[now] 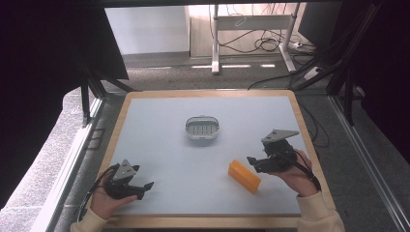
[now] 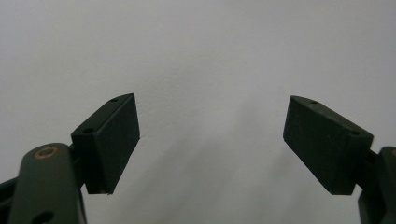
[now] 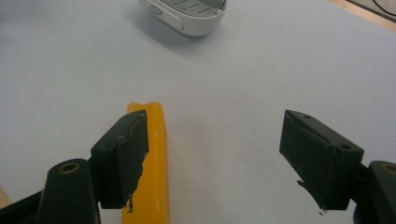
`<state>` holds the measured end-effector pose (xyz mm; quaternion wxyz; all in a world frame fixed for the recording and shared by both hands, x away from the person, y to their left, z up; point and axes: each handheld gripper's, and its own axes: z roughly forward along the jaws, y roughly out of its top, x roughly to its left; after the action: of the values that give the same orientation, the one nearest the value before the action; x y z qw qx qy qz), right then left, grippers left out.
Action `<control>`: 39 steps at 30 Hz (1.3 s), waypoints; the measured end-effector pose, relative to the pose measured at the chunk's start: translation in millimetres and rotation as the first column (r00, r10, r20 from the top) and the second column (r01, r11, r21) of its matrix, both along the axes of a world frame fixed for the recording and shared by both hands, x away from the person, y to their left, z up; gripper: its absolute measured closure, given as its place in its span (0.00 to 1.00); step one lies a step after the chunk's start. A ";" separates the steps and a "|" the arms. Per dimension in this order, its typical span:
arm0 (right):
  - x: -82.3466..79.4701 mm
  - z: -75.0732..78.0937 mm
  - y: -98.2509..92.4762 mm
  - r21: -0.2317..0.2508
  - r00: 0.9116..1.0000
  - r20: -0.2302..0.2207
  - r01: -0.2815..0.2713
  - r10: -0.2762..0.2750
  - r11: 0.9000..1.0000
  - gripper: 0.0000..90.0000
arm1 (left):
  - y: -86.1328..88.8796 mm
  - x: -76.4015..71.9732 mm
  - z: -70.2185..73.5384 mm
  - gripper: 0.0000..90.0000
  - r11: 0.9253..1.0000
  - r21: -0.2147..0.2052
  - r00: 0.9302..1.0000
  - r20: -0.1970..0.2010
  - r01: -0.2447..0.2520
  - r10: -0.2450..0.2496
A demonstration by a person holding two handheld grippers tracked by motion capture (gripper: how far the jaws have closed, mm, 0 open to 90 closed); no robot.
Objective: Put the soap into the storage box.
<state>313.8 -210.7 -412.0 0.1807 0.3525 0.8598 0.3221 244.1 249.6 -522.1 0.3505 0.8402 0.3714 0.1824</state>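
Figure. Two hand-held tools over a pale bench (image 1: 159,193) with a wooden border. The right claw (image 1: 252,162) hangs just beside the orange bar (image 1: 244,176), which lies flat on the bench toward the near right, one long side turned up and its length running obliquely toward the near edge. Seen in the right gripper view, the bar (image 3: 156,154) lies just behind the left-hand jaw rather than between the two. The jaws stand wide with nothing between them, a spread that looks ample for the bar's narrow width. The likely reason for the offset is an approach not yet lined up: the claw would need to shift sideways to straddle the bar.

The white dish (image 1: 202,128), oval with a slotted floor, sits near the middle of the bench, well apart from the bar; its open top suggests it is the place meant for the bar.

The left claw (image 1: 144,187) is parked low at the near left corner, jaws wide and empty, over bare surface, out of the working lane.

Room: the stretch between bar and dish is unobstructed. The bar's near end lies closer to the front border than to any other edge, so a push in that direction is the one to avoid.
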 end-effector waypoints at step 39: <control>3.8 -58.6 51.3 -0.214 0.956 -0.278 -0.158 0.095 0.964 0.54 | -1.7 -0.6 -1.2 0.21 1.000 0.000 1.000 0.002 0.004 -0.004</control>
<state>317.6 -159.4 -470.6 0.0829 0.3128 0.9290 0.1796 243.4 247.9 -523.3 0.3512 0.8407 0.3694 0.1826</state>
